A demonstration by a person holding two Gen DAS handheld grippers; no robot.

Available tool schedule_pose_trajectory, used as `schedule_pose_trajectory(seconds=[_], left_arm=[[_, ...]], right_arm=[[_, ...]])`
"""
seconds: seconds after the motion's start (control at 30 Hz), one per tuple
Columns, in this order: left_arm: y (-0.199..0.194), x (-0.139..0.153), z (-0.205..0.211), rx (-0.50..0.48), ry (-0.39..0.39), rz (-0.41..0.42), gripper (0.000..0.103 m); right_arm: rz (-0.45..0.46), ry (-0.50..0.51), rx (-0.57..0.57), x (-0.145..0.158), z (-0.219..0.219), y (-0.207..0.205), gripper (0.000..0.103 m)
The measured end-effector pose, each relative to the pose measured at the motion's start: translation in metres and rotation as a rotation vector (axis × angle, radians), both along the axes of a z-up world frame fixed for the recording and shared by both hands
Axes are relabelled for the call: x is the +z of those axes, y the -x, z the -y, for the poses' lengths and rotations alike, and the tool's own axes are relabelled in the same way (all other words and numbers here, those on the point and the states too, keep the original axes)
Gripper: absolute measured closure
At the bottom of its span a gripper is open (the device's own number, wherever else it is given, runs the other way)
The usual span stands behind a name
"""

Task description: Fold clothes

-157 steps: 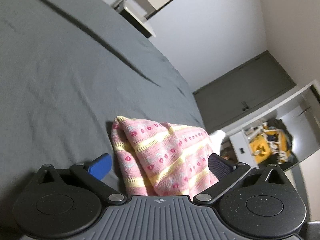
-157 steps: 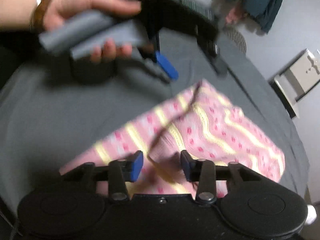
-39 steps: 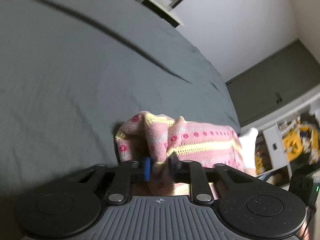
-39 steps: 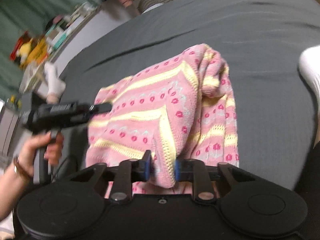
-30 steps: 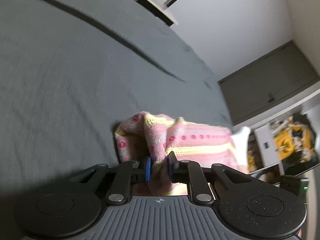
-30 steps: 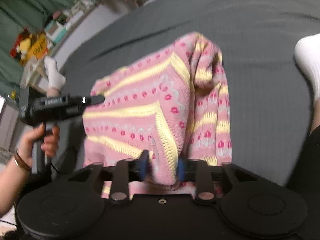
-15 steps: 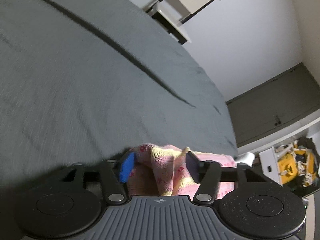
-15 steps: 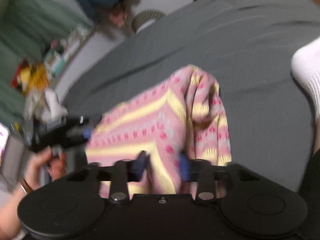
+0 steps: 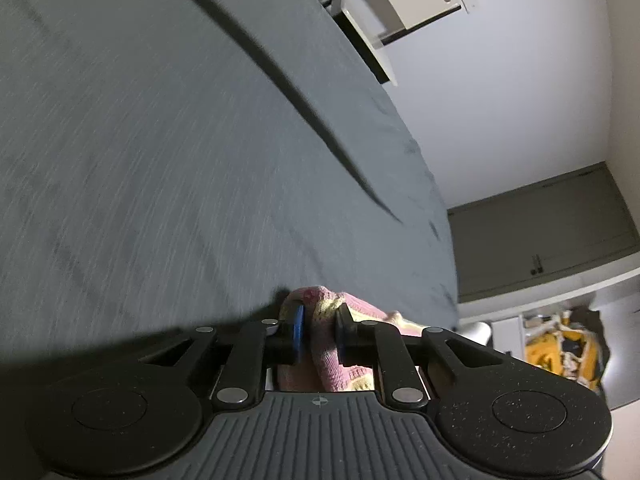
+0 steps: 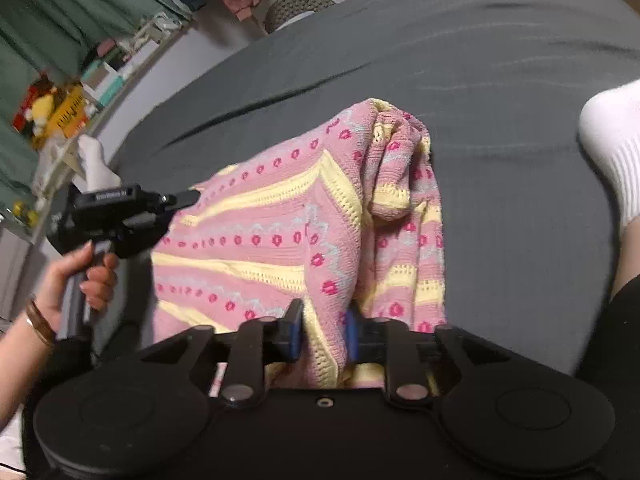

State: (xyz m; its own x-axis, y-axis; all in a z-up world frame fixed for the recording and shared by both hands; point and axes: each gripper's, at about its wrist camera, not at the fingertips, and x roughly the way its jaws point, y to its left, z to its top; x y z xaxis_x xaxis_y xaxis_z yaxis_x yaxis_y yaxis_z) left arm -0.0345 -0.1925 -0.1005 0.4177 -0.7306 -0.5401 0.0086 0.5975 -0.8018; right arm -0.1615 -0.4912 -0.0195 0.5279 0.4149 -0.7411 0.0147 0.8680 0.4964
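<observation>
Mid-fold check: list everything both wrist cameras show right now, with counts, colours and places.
Knit sweater: one, pink with yellow stripes, lying on the bed.
Bed sheet: one, dark grey, under the sweater.
Shelf: one, white, on the wall beyond the bed.
Door: one, grey-green, far wall.
Socks: two, white, one each side of the sweater.
Left gripper: black, closed on the sweater.
Right gripper: black, closed on a sweater edge.
Hand: one, holding the left gripper's handle.

My views show a wide bed under a dark grey woven sheet (image 10: 500, 208), with long shallow creases. I see a pink knitted garment with yellow stripes and red dots (image 10: 280, 220) bunched on it. A white-socked foot (image 10: 616, 140) rests at its right.
</observation>
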Motion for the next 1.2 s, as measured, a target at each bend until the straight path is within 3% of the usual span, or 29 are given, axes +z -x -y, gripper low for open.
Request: schedule_pose_trajectory(seconds=[0.1, 0.17, 0.23, 0.33, 0.43, 0.57, 0.7, 0.77, 0.8, 0.83, 1.07, 1.2], left_arm=[[0.006, 0.010, 0.006, -0.037, -0.046, 0.062, 0.085], [0.007, 0.017, 0.013, -0.069, -0.093, 0.100, 0.085], [0.004, 0.020, 0.017, -0.079, -0.130, 0.110, 0.085], [0.002, 0.020, 0.018, -0.075, -0.161, 0.102, 0.085], [-0.001, 0.019, 0.021, -0.058, -0.177, 0.078, 0.085], [-0.004, 0.016, 0.021, -0.033, -0.168, 0.043, 0.085], [-0.005, 0.013, 0.022, -0.018, -0.161, 0.026, 0.085], [-0.003, 0.011, 0.019, -0.011, -0.156, 0.023, 0.085], [-0.004, 0.010, 0.020, -0.005, -0.152, 0.018, 0.085], [-0.005, 0.009, 0.021, -0.003, -0.150, 0.015, 0.085], [-0.013, 0.011, 0.028, -0.017, -0.169, 0.006, 0.085], [-0.014, 0.008, 0.025, -0.020, -0.157, 0.011, 0.085]], right_arm=[[0.036, -0.012, -0.023, 0.007, 0.003, 0.004, 0.069], [0.128, 0.040, -0.006, 0.022, -0.006, 0.010, 0.069], [0.257, 0.110, 0.097, 0.038, -0.031, 0.016, 0.068], [0.416, 0.295, 0.378, 0.044, -0.098, 0.024, 0.068], [0.487, 0.441, 0.593, 0.034, -0.162, 0.030, 0.068], [0.520, 0.724, 0.815, 0.008, -0.226, 0.044, 0.069], [0.579, 0.883, 0.870, -0.011, -0.244, 0.051, 0.069], [0.610, 0.959, 0.893, -0.020, -0.252, 0.054, 0.076], [0.626, 0.997, 0.904, -0.024, -0.256, 0.056, 0.093], [0.641, 1.036, 0.914, -0.029, -0.260, 0.057, 0.094], [0.566, 0.737, 0.981, 0.007, -0.239, 0.062, 0.094], [0.497, 0.761, 0.972, -0.007, -0.235, 0.058, 0.094]])
